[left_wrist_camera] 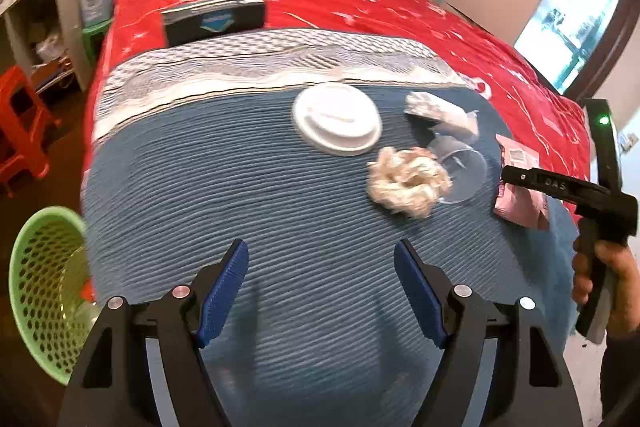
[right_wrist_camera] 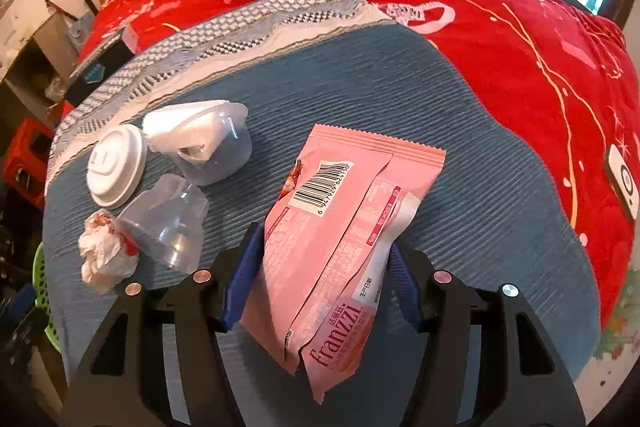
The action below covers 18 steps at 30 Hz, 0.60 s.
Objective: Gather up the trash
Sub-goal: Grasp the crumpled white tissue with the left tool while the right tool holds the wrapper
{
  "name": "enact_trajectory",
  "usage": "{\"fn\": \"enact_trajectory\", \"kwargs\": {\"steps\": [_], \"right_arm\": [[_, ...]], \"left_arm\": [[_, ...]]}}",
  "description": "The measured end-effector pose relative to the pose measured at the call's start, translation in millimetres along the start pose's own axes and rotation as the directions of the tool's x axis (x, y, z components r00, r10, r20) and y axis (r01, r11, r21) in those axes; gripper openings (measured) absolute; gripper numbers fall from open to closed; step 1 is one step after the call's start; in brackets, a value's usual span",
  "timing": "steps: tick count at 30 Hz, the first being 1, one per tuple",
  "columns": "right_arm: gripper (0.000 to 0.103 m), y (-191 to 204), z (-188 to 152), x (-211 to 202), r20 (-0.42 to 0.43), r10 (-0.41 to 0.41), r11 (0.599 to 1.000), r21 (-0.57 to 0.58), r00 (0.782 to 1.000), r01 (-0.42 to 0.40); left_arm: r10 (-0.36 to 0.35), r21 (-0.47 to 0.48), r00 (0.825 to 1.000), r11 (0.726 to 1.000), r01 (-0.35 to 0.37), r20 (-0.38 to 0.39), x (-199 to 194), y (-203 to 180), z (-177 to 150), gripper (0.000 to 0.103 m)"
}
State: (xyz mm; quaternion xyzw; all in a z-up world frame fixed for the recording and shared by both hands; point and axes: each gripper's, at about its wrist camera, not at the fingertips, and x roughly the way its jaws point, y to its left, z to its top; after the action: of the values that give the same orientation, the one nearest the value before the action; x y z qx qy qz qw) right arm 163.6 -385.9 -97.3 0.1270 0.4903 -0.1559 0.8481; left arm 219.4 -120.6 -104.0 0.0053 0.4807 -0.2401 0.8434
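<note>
One pink wrapper point(right_wrist_camera: 344, 227) grasped in right jaws, left jaws released, two clear cups point(right_wrist_camera: 172, 223).

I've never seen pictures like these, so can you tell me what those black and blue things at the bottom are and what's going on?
Those are tongs, squeezed by a person's hand. Each has a small camera looking along its blue fingers, so each picture comes from one pair. The left tongs are open and hold nothing. The right tongs are shut on a pink snack wrapper. On the blue blanket lie a white lid, crumpled paper and two clear plastic cups, one stuffed with white paper. A green basket waits beside the bed.
</note>
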Motion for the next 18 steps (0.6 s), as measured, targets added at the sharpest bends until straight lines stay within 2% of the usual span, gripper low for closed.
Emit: {"fn": "enact_trajectory", "kwargs": {"steps": [5,11,14,16,18], "right_arm": [[0.06,-2.0,-4.6,-14.1,0.04,0.026,0.999,-0.026,0.999,-0.025],[0.06,0.4,-12.8,-25.6,0.057,0.072,0.997,-0.045,0.996,-0.069],[0.06,3.2,-17.0,-29.7,0.063,0.086,0.995,-0.057,0.994,-0.082],[0.06,6.0,-20.2,-31.9,0.069,0.09,0.994,-0.066,0.994,-0.086],[0.06,8.8,-24.6,-34.2,0.078,0.095,0.993,-0.079,0.992,-0.089]], "left_arm": [[-0.036,0.036,0.999,0.999,0.037,-0.017,18.8,-26.0,11.7,0.073],[-0.026,0.118,0.999,0.993,0.029,-0.033,45.7,-60.8,24.5,0.072],[-0.026,0.129,0.999,0.991,0.031,-0.04,56.7,-67.8,28.3,0.072],[-0.027,0.131,0.999,0.991,0.032,-0.039,62.8,-70.7,31.0,0.07],[-0.028,0.128,0.999,0.991,0.033,-0.042,65.5,-70.0,31.3,0.062]]}}
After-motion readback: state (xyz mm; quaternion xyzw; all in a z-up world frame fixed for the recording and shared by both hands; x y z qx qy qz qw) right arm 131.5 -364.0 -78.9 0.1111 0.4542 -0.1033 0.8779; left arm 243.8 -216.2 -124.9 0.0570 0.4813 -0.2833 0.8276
